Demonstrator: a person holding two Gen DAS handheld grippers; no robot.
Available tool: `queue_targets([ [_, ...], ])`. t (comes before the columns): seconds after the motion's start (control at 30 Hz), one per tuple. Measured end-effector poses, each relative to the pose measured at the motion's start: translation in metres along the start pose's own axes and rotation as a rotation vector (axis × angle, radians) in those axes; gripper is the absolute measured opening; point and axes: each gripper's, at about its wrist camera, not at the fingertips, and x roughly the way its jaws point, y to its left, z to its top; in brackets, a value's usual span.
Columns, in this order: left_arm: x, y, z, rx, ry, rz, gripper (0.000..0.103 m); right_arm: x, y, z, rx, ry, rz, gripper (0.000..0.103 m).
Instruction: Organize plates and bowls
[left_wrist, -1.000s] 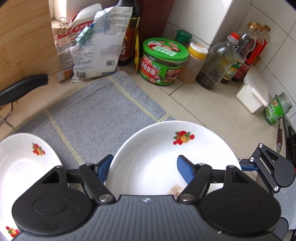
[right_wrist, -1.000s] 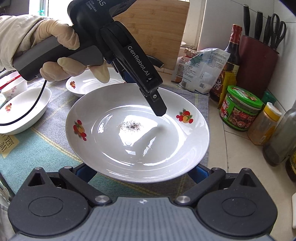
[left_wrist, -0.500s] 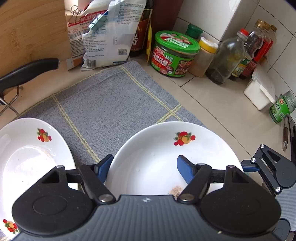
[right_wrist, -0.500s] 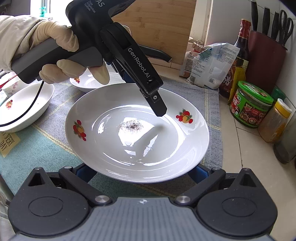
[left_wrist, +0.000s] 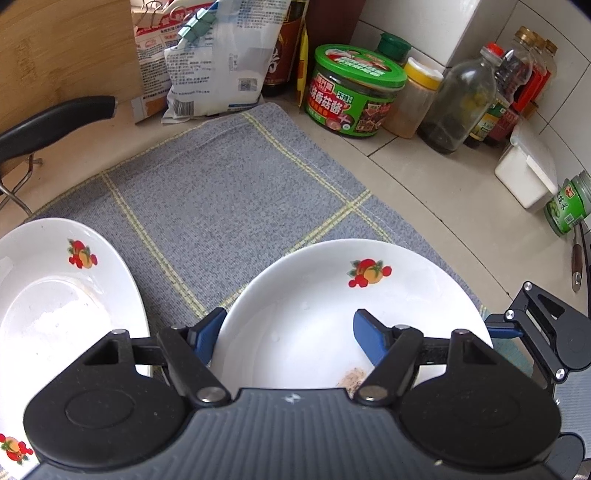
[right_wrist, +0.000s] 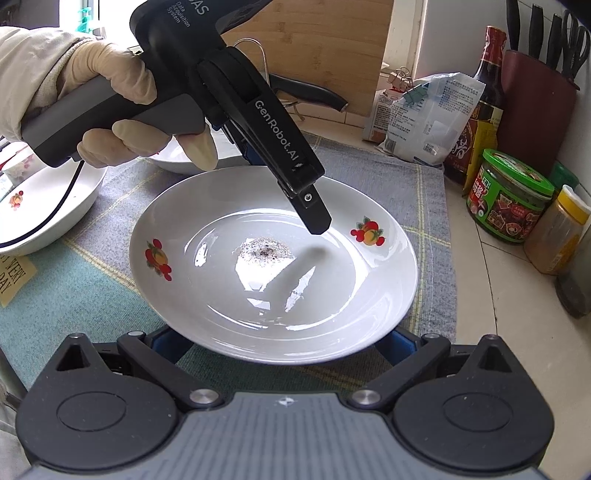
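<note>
The tiled countertop (left_wrist: 443, 206) carries a gray checked cloth mat (left_wrist: 229, 192) that fills the middle of the left wrist view. A wooden cutting board (right_wrist: 332, 37) stands upright at the top centre of the right wrist view. The white plate (right_wrist: 258, 302) with fruit motifs sits over the mat at the centre of that frame; in the left wrist view it occupies the lower centre (left_wrist: 314, 314). Whether it rests on the cloth or is raised off it cannot be determined. A second plate (left_wrist: 55, 295) lies at the lower left of the left wrist view, apart from the first. A white bowl (right_wrist: 48, 206) sits at the left edge of the right wrist view. The left gripper (left_wrist: 288, 328), held in a gloved hand (right_wrist: 110, 99), has its fingers apart and straddling the plate's rim: one blue pad outside the rim, the other over the well and clear of the surface, where it casts a shadow. The right gripper (right_wrist: 284, 341) has its fingers spread wide, tips hidden beneath the plate's near edge at the lower centre; contact there cannot be confirmed. A green-lidded jar (left_wrist: 351, 96) stands among bottles at the upper right. A patch of dark speckled residue (right_wrist: 264, 251) marks the plate's centre.
</note>
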Motion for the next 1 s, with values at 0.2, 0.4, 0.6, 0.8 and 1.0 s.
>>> queue_targets([
  [0.2, 0.001, 0.0, 0.0, 0.001, 0.007, 0.003, 0.073, 0.001, 0.001, 0.001, -0.006, 0.006, -0.004, 0.103],
  [0.4, 0.002, -0.001, 0.0, 0.012, 0.006, 0.016, 0.074, 0.001, 0.001, 0.002, -0.004, 0.016, 0.0, 0.103],
  [0.6, 0.001, -0.003, -0.001, 0.017, 0.004, 0.015, 0.075, 0.004, 0.002, 0.001, -0.005, 0.042, 0.015, 0.103],
  [0.8, -0.002, -0.004, -0.001, -0.004, -0.014, 0.016, 0.083, 0.003, 0.002, 0.002, -0.009, 0.056, 0.022, 0.103],
  [1.0, -0.017, -0.007, -0.004, -0.009, -0.067, 0.039, 0.088, -0.004, 0.002, 0.0, 0.004, 0.059, 0.011, 0.103],
])
